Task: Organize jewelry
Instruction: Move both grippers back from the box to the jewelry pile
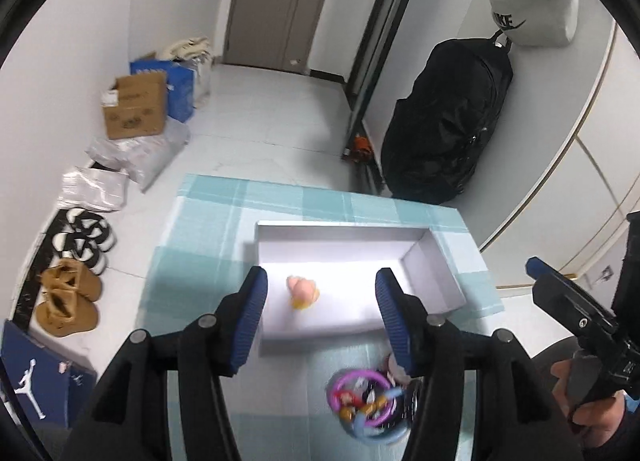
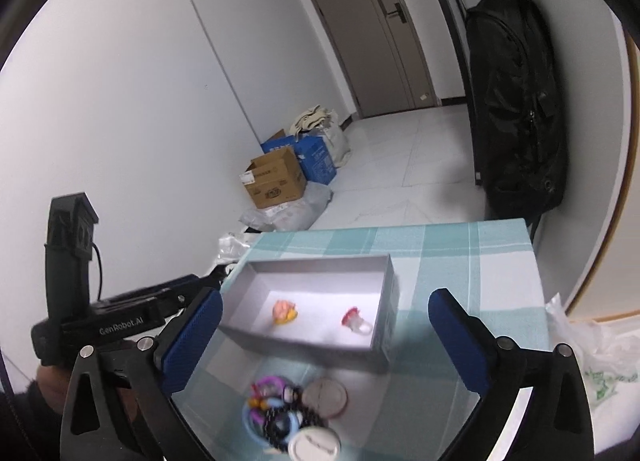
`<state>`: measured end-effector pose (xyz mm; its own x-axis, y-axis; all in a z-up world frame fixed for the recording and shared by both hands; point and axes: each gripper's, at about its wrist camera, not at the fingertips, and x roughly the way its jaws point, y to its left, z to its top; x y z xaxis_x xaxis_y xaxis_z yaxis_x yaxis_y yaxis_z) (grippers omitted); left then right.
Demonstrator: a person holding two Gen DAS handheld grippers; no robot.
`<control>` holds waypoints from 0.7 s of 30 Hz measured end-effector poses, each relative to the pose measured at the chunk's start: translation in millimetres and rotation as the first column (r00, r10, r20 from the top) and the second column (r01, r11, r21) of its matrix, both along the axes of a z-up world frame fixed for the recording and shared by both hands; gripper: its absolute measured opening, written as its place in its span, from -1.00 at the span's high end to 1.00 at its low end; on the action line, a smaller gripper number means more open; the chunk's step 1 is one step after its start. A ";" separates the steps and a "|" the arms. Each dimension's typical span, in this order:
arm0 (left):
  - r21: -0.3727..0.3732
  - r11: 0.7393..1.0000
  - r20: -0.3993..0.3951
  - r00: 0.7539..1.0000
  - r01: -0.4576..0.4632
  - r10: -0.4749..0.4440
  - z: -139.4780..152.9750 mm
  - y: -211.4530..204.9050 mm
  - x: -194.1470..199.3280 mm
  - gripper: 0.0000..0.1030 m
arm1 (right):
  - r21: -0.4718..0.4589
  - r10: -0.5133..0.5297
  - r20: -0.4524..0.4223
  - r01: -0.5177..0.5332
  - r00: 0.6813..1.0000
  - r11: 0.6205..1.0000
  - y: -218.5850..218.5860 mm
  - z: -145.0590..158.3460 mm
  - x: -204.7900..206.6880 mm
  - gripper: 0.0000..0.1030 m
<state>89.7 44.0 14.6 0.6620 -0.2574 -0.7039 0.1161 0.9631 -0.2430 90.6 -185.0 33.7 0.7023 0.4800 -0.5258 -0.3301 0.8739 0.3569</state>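
A shallow white box (image 1: pixel 434 261) (image 2: pixel 386 289) sits on a teal checked table. Inside lie a pink and yellow ring (image 1: pixel 303 291) (image 2: pixel 284 311) and a red and clear ring (image 2: pixel 356 322). A pile of jewelry (image 1: pixel 370 401) (image 2: pixel 276 413), with purple and blue bracelets and dark beads, lies on the table in front of the box, beside two round white lids (image 2: pixel 324 397). My left gripper (image 1: pixel 320 317) is open and empty above the box's near edge. My right gripper (image 2: pixel 324 341) is open and empty above the pile and the box.
The table (image 1: pixel 208 229) (image 2: pixel 460 253) ends at the left and far sides. A black bag (image 1: pixel 444 121) hangs at the wall to the right. Cardboard boxes (image 1: pixel 136 107), plastic bags and shoes (image 1: pixel 68 301) line the floor on the left. A plastic bag (image 2: pixel 592 353) lies right of the table.
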 end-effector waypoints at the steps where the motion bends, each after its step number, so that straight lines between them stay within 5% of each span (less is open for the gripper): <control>1: 0.024 1.000 -0.007 1.000 -0.013 0.013 -2.4 -2.6 -6.0 0.01 | -0.003 -0.004 0.003 0.004 1.000 1.000 0.4 -0.4 -4.2 -1.00; 7: 0.097 0.995 -0.090 0.995 -0.027 0.036 -24.2 -10.7 -26.4 0.01 | -0.019 0.009 -0.018 -0.009 1.000 1.000 -1.2 -7.0 -27.0 -1.00; 11: 0.116 0.993 -0.105 0.993 -0.035 0.048 -29.2 -12.5 -39.3 0.00 | -0.107 0.023 -0.075 -0.031 0.997 0.994 7.7 -19.0 -37.0 -1.00; 16: 0.092 0.996 -0.141 0.989 -0.024 0.037 -36.5 -11.8 -44.6 -0.03 | -0.139 0.062 -0.155 -0.084 0.986 0.987 17.2 -37.8 -48.8 -1.00; 18: 0.067 0.998 -0.155 0.987 -0.021 0.031 -38.3 -12.4 -47.5 -0.27 | -0.139 0.077 -0.188 -0.104 0.979 0.985 19.2 -44.6 -52.7 -1.00; 21: 0.029 1.000 -0.154 0.988 -0.009 0.013 -37.8 -11.8 -50.3 -0.34 | -0.135 0.105 -0.208 -0.135 0.972 0.982 22.0 -50.3 -56.8 -1.00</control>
